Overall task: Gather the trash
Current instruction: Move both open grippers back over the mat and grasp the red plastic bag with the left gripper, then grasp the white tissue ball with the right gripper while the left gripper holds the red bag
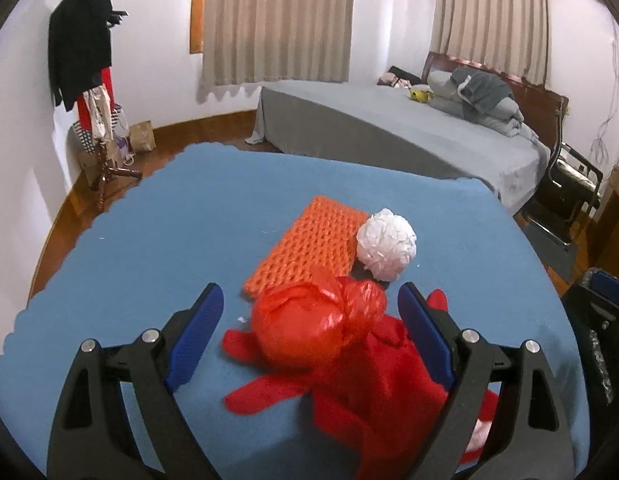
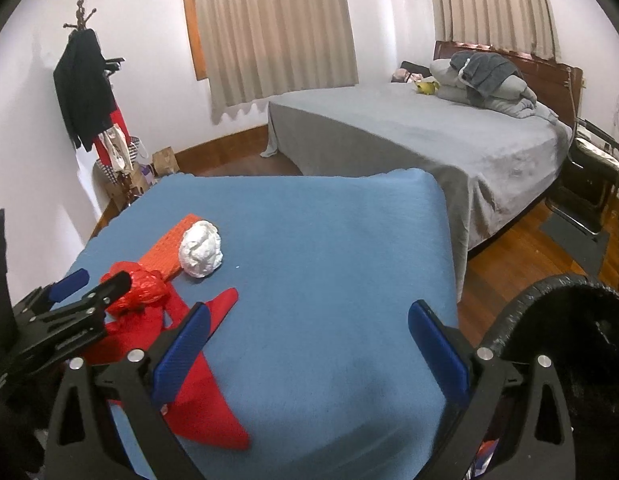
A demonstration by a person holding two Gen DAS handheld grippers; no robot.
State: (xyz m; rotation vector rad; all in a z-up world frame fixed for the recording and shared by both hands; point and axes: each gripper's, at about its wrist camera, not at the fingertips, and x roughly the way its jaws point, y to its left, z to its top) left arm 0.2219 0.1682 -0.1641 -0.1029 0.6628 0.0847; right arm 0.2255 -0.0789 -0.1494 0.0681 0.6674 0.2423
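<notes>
Right between the left gripper's (image 1: 311, 320) blue pads sits the knotted red plastic bag (image 1: 309, 320), a crumpled ball near the blue-covered table's (image 2: 329, 240) near-left corner, lying on top of some flat red fabric (image 1: 369, 392). It's dead ahead of that gripper, jaws spread wide with gaps on both sides, touching nothing as far as I can tell. Its knot points toward the white paper wad (image 1: 386, 245), which sits just past it against the orange foam net (image 1: 309, 244). So the left one's clearly nearer. The right gripper (image 2: 309, 344) hovers over bare blue cloth near the front edge, also wide open and empty.
</notes>
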